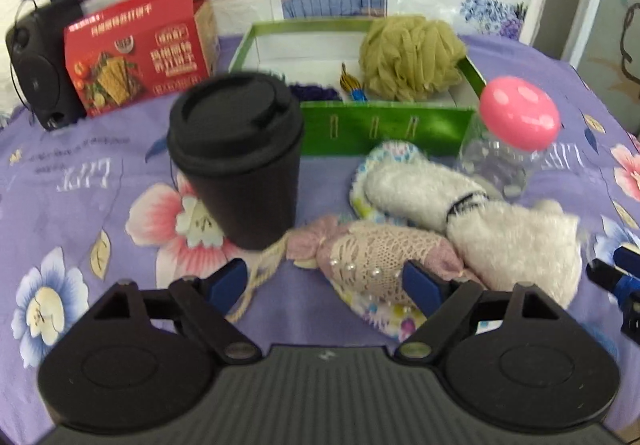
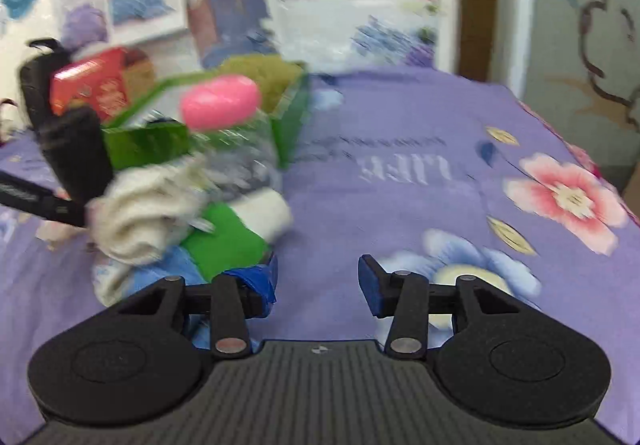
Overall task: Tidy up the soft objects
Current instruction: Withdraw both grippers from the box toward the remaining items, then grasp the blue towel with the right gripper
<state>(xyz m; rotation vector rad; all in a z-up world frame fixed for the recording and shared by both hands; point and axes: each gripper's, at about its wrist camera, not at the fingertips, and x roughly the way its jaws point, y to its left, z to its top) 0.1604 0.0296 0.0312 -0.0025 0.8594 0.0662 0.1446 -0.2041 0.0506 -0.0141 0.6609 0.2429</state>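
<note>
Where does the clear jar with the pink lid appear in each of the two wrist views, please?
Left wrist view: the clear jar with the pink lid stands right of centre, at the right front corner of the green box.
Right wrist view: the jar is blurred, left of centre, in front of the green box.
Shared landmark: the red carton.

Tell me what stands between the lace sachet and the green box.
Nothing blocks the left gripper: the lace sachet lies between its open fingers. Toward the green box, the black cup stands left and white fuzzy socks right.
</note>
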